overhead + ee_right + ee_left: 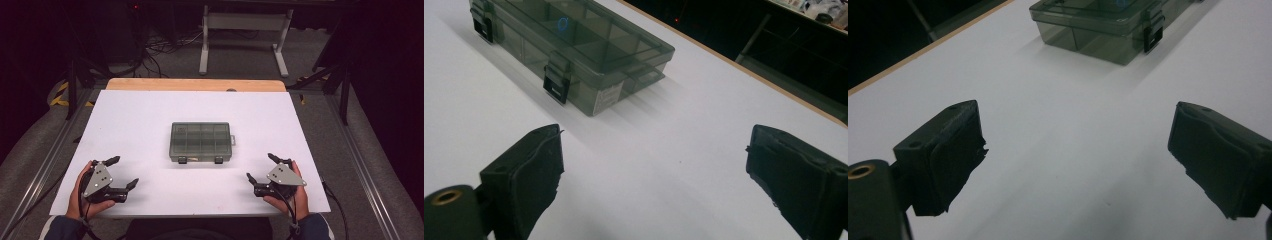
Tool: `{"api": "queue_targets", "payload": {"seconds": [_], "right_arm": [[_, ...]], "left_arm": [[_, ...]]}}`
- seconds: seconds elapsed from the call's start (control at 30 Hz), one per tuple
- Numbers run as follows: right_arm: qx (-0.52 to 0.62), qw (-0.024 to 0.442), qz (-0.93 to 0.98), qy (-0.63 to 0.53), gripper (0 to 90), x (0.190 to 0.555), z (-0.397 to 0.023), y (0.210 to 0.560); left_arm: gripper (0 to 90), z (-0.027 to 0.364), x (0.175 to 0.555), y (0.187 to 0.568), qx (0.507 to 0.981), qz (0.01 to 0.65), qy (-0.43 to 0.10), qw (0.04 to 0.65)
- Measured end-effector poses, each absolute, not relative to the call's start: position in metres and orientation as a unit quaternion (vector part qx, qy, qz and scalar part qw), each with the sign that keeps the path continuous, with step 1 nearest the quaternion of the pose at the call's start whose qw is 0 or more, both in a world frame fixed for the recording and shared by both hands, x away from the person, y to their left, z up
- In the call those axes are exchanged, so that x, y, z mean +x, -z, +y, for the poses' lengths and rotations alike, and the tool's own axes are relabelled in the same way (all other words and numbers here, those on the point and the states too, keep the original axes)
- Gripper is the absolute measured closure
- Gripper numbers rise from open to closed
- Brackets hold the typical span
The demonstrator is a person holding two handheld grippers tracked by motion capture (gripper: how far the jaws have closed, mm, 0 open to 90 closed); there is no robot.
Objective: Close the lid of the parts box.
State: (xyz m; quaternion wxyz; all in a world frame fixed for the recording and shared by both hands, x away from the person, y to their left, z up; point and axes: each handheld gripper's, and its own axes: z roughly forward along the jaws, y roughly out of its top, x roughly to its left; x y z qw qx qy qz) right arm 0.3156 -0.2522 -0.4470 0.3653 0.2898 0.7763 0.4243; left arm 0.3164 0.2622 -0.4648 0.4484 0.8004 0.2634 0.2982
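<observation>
A smoky clear compartment box (pixel 200 142) with its lid down and two black latches on the near side lies in the middle of the white table top (pixel 150 115). My left gripper (pixel 122 173) rests open near the front left, well apart from the box. My right gripper (pixel 260 167) stands open near the front right, also apart from it. In the left gripper view the box (pixel 1098 25) sits ahead and to the right, beyond the gripper (pixel 1078 165). The right gripper view has the box (pixel 574 55) ahead at the left, past the gripper (pixel 654 170). Nothing lies between either pair of jaws.
The white sheet covers a wooden table whose bare edge (pixel 195 84) shows at the back. Beyond it stand a white table frame (pixel 245 35) and cables on the dark floor. Metal rails (pixel 45 160) run along both sides.
</observation>
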Motion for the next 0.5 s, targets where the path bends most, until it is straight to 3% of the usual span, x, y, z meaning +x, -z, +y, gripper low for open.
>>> {"api": "queue_targets", "payload": {"seconds": [0.5], "right_arm": [[0.298,0.359,0.77,-0.435,8.7,0.3121,-0.2593,0.4525]], "left_arm": [[5.5,0.2602,0.3143,0.4671,0.801,0.262,-0.294,0.451]]}}
